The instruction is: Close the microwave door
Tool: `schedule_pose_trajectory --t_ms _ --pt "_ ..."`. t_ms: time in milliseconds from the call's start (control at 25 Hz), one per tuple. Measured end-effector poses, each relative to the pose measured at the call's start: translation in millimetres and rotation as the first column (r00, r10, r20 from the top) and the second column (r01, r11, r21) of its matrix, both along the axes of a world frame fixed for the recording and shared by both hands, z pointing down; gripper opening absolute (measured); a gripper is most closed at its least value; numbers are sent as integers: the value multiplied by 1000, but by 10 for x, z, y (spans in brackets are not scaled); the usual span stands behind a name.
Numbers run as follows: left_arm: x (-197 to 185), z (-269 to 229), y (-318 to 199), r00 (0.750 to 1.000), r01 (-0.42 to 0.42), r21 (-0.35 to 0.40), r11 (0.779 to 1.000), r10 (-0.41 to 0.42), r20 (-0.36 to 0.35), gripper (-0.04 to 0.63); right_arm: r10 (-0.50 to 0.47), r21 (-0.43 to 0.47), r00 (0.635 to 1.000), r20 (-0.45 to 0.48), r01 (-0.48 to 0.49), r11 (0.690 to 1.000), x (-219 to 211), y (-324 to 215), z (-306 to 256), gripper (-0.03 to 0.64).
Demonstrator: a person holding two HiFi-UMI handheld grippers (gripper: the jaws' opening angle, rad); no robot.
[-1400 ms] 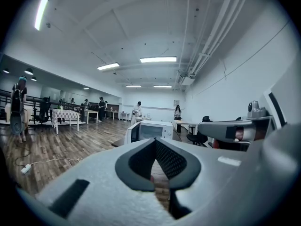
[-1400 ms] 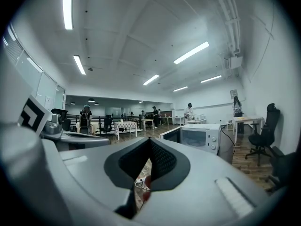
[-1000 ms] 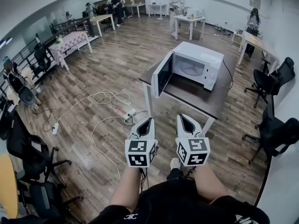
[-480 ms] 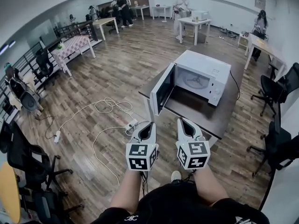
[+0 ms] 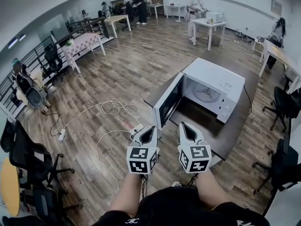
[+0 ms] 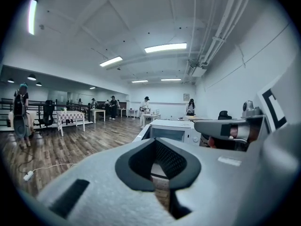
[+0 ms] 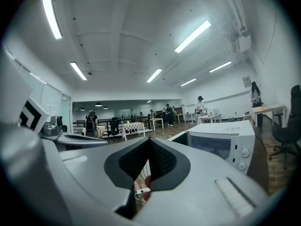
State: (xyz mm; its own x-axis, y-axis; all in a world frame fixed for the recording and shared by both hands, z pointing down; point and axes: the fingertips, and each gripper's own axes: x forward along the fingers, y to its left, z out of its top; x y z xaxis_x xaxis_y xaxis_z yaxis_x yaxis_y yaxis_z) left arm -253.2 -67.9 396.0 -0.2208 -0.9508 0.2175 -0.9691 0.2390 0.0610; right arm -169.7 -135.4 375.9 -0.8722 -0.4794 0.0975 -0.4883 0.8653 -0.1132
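Observation:
A white microwave [image 5: 214, 86] stands on a dark brown table [image 5: 235, 133], and its door [image 5: 168, 100] swings open to the left. Both grippers are held side by side, short of the table's near corner. My left gripper [image 5: 151, 128] is shut and empty, just below the open door's edge. The right gripper [image 5: 183, 125] is also shut with nothing in it. The left gripper view shows the microwave [image 6: 171, 130] straight ahead beyond the closed tips [image 6: 155, 141]. It sits to the right [image 7: 221, 142] in the right gripper view, past the closed tips [image 7: 149, 140].
White cables and a power strip [image 5: 134, 130] lie on the wood floor left of the table. Office chairs [image 5: 28, 157] stand at the near left and more chairs [image 5: 284, 102] at the right. Tables [image 5: 84, 42] and people fill the far end of the room.
Both grippers have moved forward together toward the microwave, which now looks larger and nearer. The door stays open and both jaws stay shut.

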Motion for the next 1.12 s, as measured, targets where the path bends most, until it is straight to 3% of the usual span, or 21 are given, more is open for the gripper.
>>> schedule_pose_trajectory --t_ms 440,680,800,1120 --pt "-341 279 -602 998 -21 -63 998 18 -52 9 -29 -58 999 -16 28 998 -249 -654 200 9" --pt "-652 309 -776 995 -99 26 995 99 -12 8 17 -57 998 -55 -20 998 -404 -892 328 9" --pt "-833 398 -880 985 -169 16 985 170 -25 124 48 -54 997 -63 -51 997 -529 -993 314 9" --pt "-1153 827 -1072 943 -333 -112 936 331 -42 179 111 -27 989 -96 -114 993 -922 -1063 343 9"
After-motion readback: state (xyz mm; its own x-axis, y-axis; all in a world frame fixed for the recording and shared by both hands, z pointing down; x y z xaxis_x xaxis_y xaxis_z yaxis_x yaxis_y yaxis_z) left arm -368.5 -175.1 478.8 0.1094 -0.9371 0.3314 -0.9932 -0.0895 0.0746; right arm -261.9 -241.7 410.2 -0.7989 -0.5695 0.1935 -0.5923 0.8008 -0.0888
